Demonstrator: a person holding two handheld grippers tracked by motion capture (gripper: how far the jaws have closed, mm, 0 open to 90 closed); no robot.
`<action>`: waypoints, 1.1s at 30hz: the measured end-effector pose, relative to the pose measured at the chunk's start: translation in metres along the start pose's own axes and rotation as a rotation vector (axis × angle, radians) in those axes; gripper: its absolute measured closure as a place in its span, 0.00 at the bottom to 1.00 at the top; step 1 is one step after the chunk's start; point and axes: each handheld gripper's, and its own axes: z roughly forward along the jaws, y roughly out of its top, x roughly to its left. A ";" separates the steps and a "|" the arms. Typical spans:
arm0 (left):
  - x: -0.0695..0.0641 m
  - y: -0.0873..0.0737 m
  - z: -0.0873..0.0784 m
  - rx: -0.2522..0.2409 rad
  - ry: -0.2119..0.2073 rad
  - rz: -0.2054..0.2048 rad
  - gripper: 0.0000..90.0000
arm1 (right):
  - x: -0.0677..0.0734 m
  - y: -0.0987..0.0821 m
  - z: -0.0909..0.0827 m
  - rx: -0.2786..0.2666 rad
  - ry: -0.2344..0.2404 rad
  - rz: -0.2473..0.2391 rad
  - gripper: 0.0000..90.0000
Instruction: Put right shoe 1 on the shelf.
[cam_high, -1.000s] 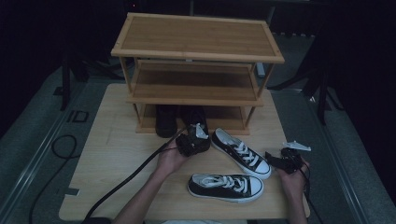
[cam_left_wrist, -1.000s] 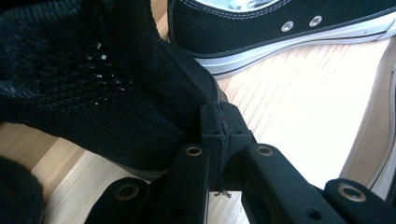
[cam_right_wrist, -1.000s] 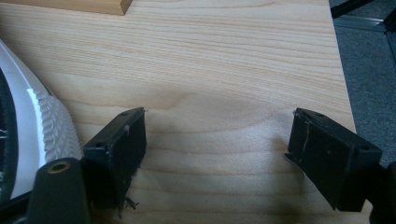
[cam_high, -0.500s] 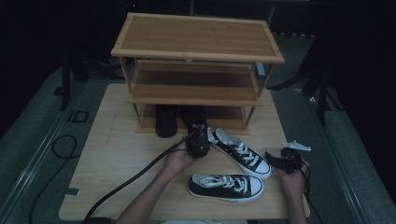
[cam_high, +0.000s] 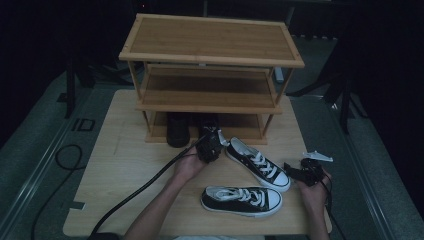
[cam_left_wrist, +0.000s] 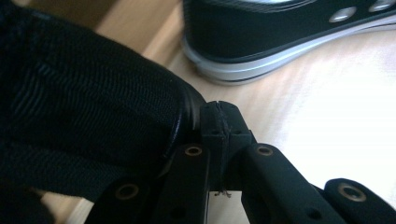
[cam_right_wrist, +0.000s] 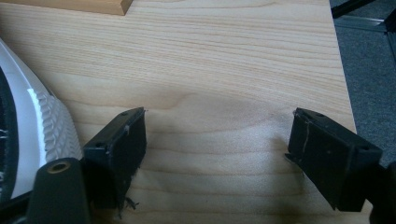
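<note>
Black shoe, high view: dark shoe (cam_high: 209, 129) on the rack (cam_high: 210, 100) bottom shelf, left gripper (cam_high: 209, 146) at it; earlier that gripper was further left.
Left gripper view: left gripper (cam_left_wrist: 219, 114) clenched, empty, beside black fabric; sneaker (cam_left_wrist: 289, 37) near.
Right gripper view: right gripper (cam_right_wrist: 217, 154) released over table (cam_right_wrist: 224, 65).
Risk: shut jaws could shove the shoe askew.

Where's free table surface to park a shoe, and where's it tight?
Free: the table left of the left gripper and its cable, out to the left edge; also the rack's top and middle shelves. Tight: in front of the rack, where the far sneaker, near sneaker, dark shoes and right gripper cluster.
</note>
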 end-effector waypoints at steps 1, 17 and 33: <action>0.000 0.000 0.000 0.000 0.000 0.000 1.00 | 0.000 0.000 0.000 0.000 0.000 0.000 0.21; 0.020 -0.005 0.002 0.041 0.064 -0.049 1.00 | 0.000 0.000 0.000 0.000 0.001 0.000 0.21; 0.025 -0.004 -0.020 -0.006 0.080 -0.026 0.99 | 0.000 0.000 0.000 0.000 0.001 0.000 0.21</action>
